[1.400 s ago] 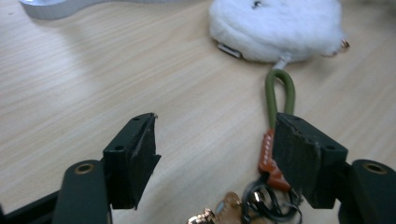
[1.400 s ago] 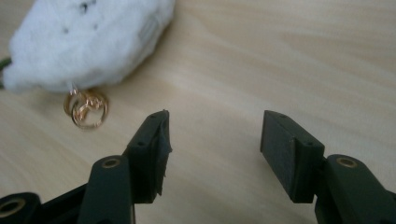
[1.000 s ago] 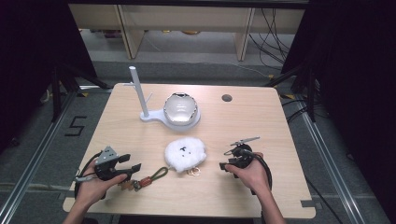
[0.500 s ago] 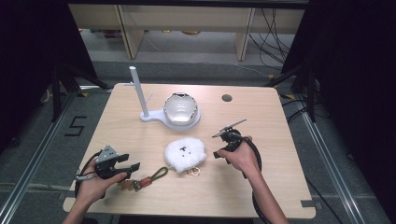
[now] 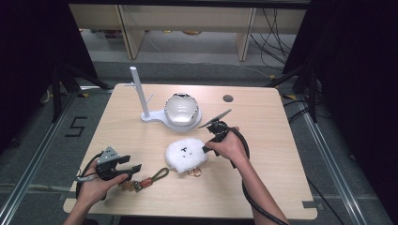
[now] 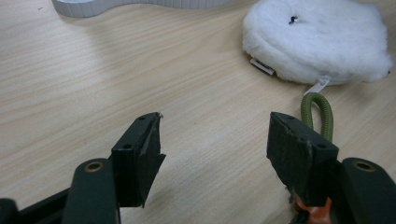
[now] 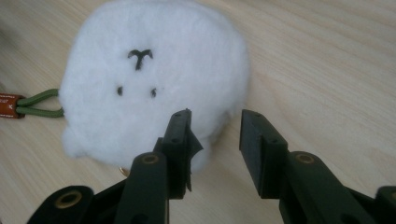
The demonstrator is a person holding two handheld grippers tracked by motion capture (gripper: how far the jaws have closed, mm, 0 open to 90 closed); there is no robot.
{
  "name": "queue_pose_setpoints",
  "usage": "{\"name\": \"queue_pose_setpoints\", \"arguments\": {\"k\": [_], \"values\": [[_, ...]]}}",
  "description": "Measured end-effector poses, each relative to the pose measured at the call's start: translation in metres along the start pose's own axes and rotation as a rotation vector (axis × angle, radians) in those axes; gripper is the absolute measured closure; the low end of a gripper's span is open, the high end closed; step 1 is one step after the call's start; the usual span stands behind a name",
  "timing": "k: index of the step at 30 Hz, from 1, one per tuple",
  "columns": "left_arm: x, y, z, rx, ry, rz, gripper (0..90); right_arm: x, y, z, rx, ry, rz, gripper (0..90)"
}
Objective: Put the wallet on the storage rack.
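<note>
A white fluffy plush [image 5: 186,155] with a small black face lies in the middle of the table [image 5: 281,140]. A green cord loop [image 5: 158,175] with an orange tag trails from it toward my left gripper [image 5: 135,167], which rests open near the front left. In the left gripper view the cord [image 6: 317,112] lies just past the right jaw. My right gripper [image 5: 205,149] is at the plush's right edge. In the right gripper view its jaws [image 7: 215,135] stand open and have just been opening. The plush [image 7: 149,79] sits just beyond the left jaw, with nothing between the pads.
A white stand with an upright post [image 5: 137,91] and a glossy dome [image 5: 180,108] sits at the back centre, and its base [image 6: 116,4] shows in the left gripper view. A round hole [image 5: 228,98] is at the table's back right. Small gold rings [image 5: 195,172] lie by the plush.
My right hand has moved from the front right of the table leftward and away from me, up to the plush. The left hand and the plush have stayed put.
</note>
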State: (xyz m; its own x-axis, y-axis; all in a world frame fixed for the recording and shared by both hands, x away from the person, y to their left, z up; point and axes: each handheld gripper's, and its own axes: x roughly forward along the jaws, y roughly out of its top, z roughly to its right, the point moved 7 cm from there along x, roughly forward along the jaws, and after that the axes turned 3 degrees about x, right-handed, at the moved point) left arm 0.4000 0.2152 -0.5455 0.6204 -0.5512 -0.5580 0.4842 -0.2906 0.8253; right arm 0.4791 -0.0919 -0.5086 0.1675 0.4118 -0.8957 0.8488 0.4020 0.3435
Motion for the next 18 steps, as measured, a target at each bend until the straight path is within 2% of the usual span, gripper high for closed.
{"name": "queue_pose_setpoints", "arguments": {"k": [2,5,9,10,14,15,16,18], "values": [[0.0,0.0,-0.001,0.004,0.001,-0.004,34.5,0.005,0.004,0.0,-0.01,-0.002,-0.005,62.9],[0.0,-0.001,-0.001,-0.006,0.003,0.0,34.4,0.011,0.01,-0.003,0.006,0.003,0.002,61.4],[-0.001,-0.001,-0.002,-0.004,0.005,0.001,34.4,0.019,0.013,-0.001,0.007,0.0,-0.016,57.7],[0.0,-0.001,-0.002,-0.005,0.004,0.002,34.4,0.02,0.012,0.0,0.012,0.002,-0.038,56.6],[0.0,-0.002,-0.002,-0.01,0.002,0.002,34.3,0.025,0.013,0.001,0.022,-0.012,-0.048,55.5],[0.0,-0.002,-0.002,-0.008,0.002,0.005,34.3,0.024,0.012,0.0,0.045,-0.011,-0.076,55.4],[0.0,-0.002,-0.002,-0.008,0.0,-0.001,34.3,0.025,0.012,-0.002,0.06,-0.009,-0.082,55.1],[0.0,-0.002,-0.002,-0.006,0.0,-0.001,34.3,0.027,0.013,0.0,0.046,-0.011,-0.084,54.9]]}}
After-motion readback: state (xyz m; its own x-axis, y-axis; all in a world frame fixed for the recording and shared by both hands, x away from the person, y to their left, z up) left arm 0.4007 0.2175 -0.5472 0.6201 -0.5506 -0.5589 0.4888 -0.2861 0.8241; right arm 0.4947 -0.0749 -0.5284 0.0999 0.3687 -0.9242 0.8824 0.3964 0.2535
